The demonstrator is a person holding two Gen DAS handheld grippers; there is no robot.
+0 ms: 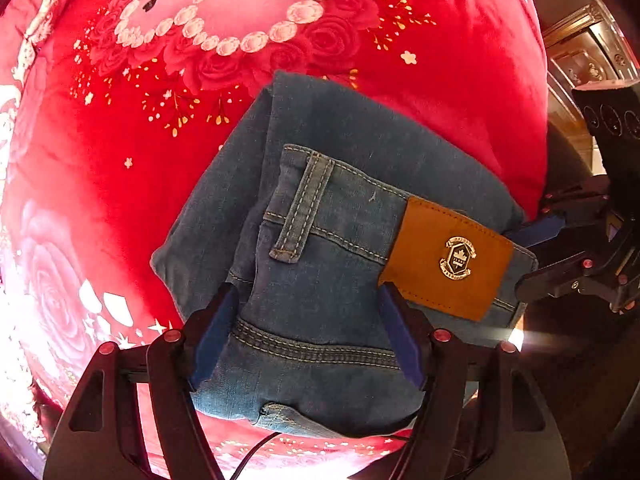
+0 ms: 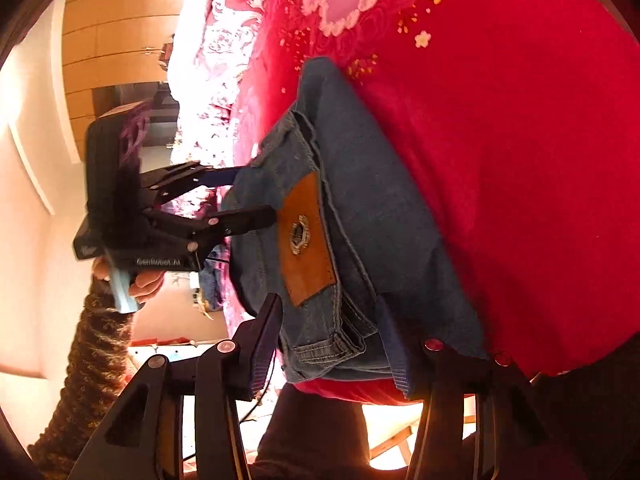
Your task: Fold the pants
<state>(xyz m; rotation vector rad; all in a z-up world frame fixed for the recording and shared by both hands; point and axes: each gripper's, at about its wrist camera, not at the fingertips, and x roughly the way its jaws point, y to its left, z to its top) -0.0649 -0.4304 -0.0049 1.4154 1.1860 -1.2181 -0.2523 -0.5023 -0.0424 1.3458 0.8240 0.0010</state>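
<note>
Left wrist view. The pants (image 1: 320,248), blue denim, lie folded into a compact bundle on the red floral bedspread (image 1: 120,168), close to its near edge. The tan leather patch (image 1: 448,260) faces up and serves as landmark. The left gripper (image 1: 310,340) has its jaws spread wide, straddling the seat seam just below and left of the patch; the blue pads sit beside the cloth and pinch nothing that I can see. The right gripper (image 1: 528,252) comes in just right of the patch, its fingers parted around the bundle's edge; whether they actually bite the denim cannot be told.

Judgement: the fold looks nearly finished. To end it well, press the layers flat and square the edges before letting go; lift straight away so no layer drags.

Right wrist view. The patch (image 2: 306,240) sits mid-bundle. The right gripper (image 2: 328,340) is wide open, straddling the waistband corner below the patch, held low and nearly level with the bed. The left gripper (image 2: 248,196) reaches in from left of the patch, level, fingers apart, carried in the person's hand (image 2: 148,280).
</note>
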